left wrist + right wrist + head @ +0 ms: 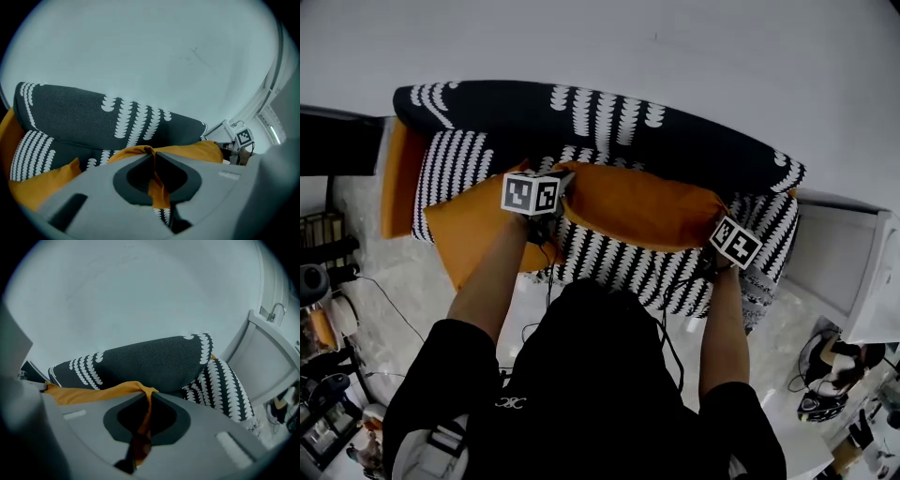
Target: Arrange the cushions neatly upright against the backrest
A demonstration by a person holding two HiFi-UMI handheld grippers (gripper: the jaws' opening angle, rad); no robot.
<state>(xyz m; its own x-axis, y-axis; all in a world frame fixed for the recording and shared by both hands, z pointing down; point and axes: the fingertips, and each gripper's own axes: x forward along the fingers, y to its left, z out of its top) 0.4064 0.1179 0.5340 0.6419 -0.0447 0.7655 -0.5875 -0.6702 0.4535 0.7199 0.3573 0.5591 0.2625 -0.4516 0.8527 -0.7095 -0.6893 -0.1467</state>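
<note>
Over the patterned sofa (609, 267), just before its backrest (581, 117), we are holding the orange cushion (637, 208) across the seat. The left gripper (153, 161) and right gripper (147, 401) are each pinching a cushion corner (thin fabric only), so we are favouring an even, level push back until it stands upright.

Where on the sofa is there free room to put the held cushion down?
Bare seat shows in front of the held cushion, and a narrow strip behind it, below the backrest. The left end is crowded: a second cushion lies flat there.
</note>
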